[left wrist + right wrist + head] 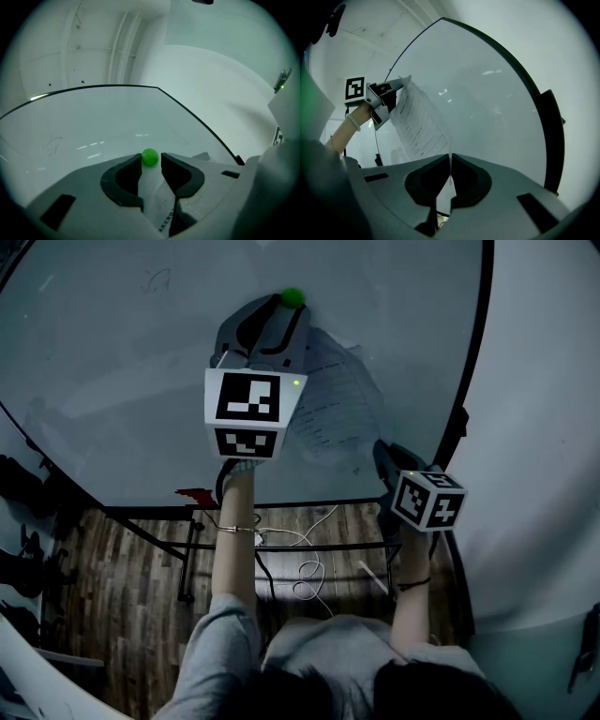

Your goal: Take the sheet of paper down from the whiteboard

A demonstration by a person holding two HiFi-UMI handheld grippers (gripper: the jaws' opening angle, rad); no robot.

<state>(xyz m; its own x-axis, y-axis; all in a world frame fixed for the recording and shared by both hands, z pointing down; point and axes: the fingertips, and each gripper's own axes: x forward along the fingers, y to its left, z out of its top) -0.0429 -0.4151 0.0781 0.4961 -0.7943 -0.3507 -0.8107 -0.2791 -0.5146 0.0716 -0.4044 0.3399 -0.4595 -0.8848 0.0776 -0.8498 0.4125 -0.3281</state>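
Observation:
A printed sheet of paper [333, 404] hangs on the whiteboard [112, 381], its top corner under a small green ball magnet [293, 296]. My left gripper [286, 307] is raised to that corner. In the left gripper view the green magnet [150, 157] sits between the tips of my left gripper [151, 161], touching both, with paper [152, 197] running down between the jaws. My right gripper [380, 451] is lower right, shut on the sheet's bottom edge. In the right gripper view the paper [417, 122] curves from my right gripper [450, 161] up to the left gripper [393, 91].
The whiteboard's dark frame [473, 362] runs down the right side, with a pale wall [544, 427] beyond it. Below the board are a metal stand [187, 559], white cables [305, 568] on the wooden floor, and a small red object [195, 495].

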